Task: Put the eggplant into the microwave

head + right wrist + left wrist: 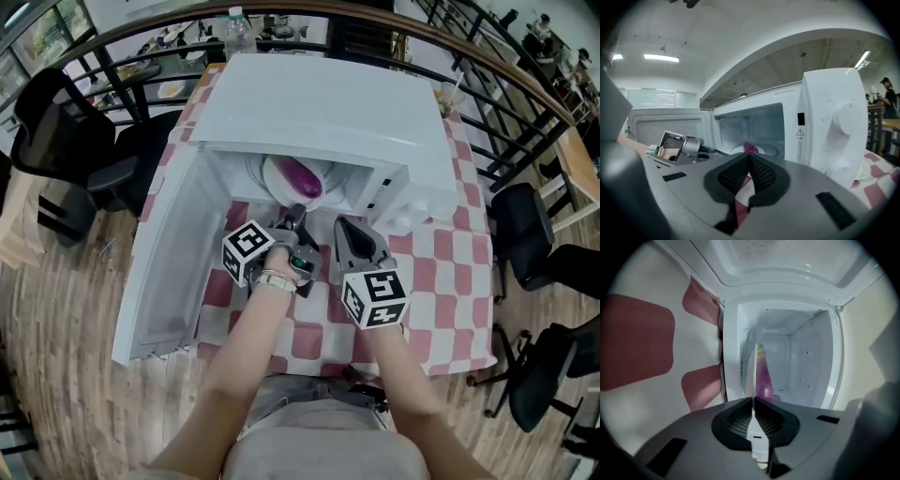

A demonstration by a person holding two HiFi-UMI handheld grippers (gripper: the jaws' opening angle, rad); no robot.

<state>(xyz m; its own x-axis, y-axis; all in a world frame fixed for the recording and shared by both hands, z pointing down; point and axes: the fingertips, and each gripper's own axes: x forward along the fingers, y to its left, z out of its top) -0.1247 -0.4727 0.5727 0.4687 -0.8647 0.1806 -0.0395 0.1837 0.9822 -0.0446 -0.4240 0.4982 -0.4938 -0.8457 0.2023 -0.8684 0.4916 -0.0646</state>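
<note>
Eggplant (303,178) sits on plate (271,175), seemingly inside microwave (319,103).

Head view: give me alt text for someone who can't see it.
A purple eggplant lies on a white plate just inside an open white microwave on a red-checked table. The left gripper pinches the plate's near rim. The right gripper hovers beside it, shut and empty, outside the opening.

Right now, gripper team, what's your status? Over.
Left gripper shut on plate; right gripper shut, empty. Eggplant on plate, inside microwave. Door open, nothing blocking. Over.
</note>
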